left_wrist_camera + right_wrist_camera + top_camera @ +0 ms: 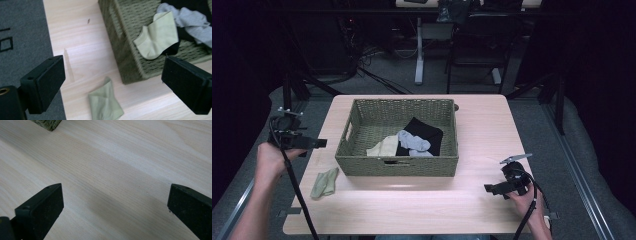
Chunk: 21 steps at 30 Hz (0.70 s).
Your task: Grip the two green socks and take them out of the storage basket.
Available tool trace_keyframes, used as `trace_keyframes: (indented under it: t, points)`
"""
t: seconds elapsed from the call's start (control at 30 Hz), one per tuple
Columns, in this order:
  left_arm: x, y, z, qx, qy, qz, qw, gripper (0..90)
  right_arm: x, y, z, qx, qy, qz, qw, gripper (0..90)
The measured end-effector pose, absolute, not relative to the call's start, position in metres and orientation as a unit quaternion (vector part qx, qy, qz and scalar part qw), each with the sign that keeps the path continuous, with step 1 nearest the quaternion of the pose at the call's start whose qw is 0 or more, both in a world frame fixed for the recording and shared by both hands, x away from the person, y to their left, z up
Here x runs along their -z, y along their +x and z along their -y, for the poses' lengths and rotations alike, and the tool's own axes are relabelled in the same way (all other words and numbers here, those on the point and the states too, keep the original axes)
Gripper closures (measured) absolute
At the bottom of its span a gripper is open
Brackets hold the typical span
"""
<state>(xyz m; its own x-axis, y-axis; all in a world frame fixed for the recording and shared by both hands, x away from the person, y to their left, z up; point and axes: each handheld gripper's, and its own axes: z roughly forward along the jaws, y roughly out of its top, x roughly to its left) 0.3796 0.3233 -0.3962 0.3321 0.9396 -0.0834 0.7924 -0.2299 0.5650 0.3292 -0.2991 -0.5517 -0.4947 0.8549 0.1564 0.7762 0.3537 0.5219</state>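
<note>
A woven green basket [397,167] sits in the middle of the light wooden desk [482,130]. Inside it lie a pale yellow-green sock [383,146], a grey sock [414,141] and a black garment [428,131] — the grey sock overlaps the black one, and the pale sock lies just beside them toward the basket's left front. A second green sock [324,183] lies crumpled on the desk, outside the basket near its front left corner.

The left gripper [314,143] is held off the desk's left edge, jaws spread wide and empty; in the left gripper view the loose sock [105,103] shows between them, lower down. The right gripper [490,189] hovers over the bare front right of the desk — its jaws are likewise released, grasping nothing.
</note>
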Motion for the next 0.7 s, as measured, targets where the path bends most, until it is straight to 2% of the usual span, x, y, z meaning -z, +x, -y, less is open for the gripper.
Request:
trace_keyframes:
  t: [0.3,0.7]
  points:
    - [0.389,0.394,-0.287,-0.144,0.792,-0.529,0.271,3.7,0.552,0.329,0.3,-0.276,0.498,-0.819,0.07,0.0]
    - [0.408,0.423,-0.241,-0.137,0.794,-0.514,0.294,3.8,0.551,0.329,0.3,-0.279,0.498,-0.818,0.072,0.0]
